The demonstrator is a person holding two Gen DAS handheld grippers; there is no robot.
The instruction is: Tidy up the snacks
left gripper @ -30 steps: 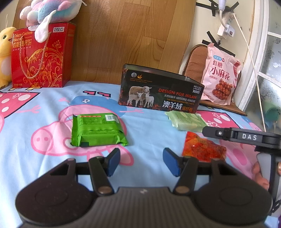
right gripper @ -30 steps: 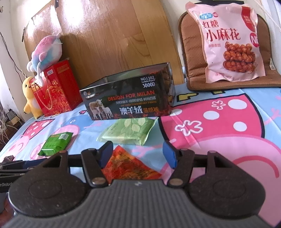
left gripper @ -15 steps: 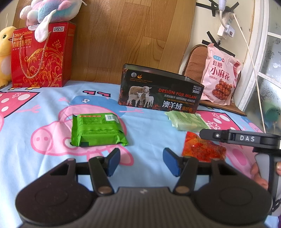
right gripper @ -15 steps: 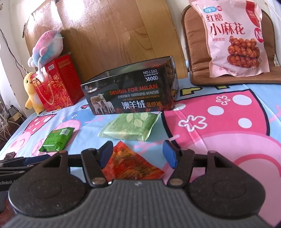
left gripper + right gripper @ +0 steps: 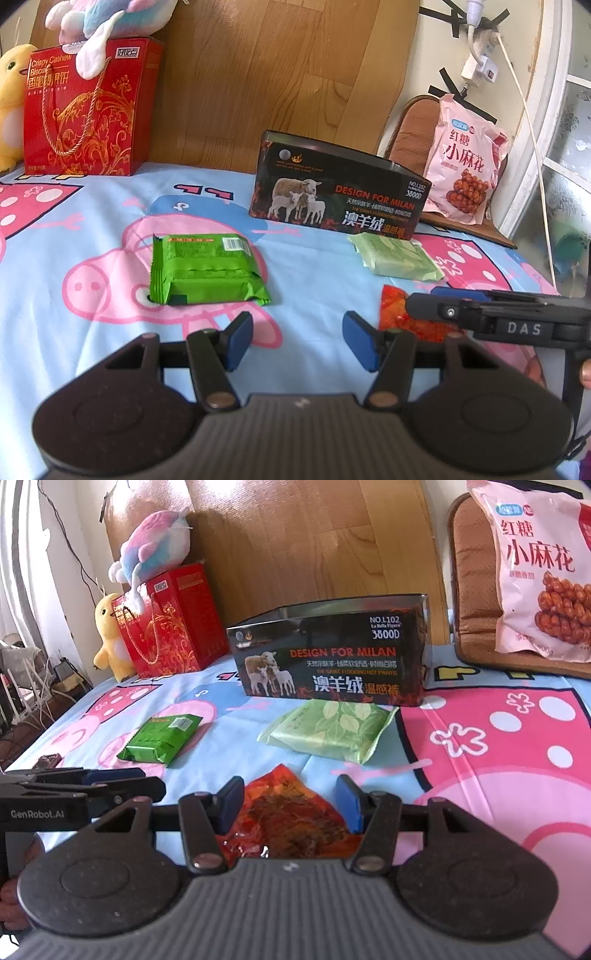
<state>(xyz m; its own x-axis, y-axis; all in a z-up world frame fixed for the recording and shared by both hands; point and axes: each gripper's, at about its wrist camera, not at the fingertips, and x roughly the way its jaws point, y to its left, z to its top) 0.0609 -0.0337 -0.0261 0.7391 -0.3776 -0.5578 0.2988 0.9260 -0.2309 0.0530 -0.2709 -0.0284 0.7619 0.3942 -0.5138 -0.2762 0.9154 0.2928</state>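
Observation:
Several snack packets lie on the cartoon bedsheet (image 5: 92, 229). In the right wrist view, an orange-red packet (image 5: 291, 812) lies flat between the blue pads of my right gripper (image 5: 290, 805). Its jaws are closing, and the pads are not clearly pressing on the packet. A pale green leaf-print packet (image 5: 328, 731) lies just beyond, in front of the open black tin box (image 5: 332, 657). My left gripper (image 5: 299, 341) is open and empty, a short way in front of a bright green packet (image 5: 207, 273). The right gripper (image 5: 424, 301) shows side-on over the orange-red packet (image 5: 393, 310).
A red gift box (image 5: 85, 107) with a plush toy (image 5: 110, 14) on top stands at the back left against the wooden headboard. A big pink snack bag (image 5: 465, 162) leans on a brown cushion (image 5: 469, 590) at the back right. The left gripper (image 5: 147, 781) shows at the right wrist view's left edge.
My right gripper has edged forward over the orange-red packet and its jaws have narrowed around it. The left gripper and the other packets have not moved.

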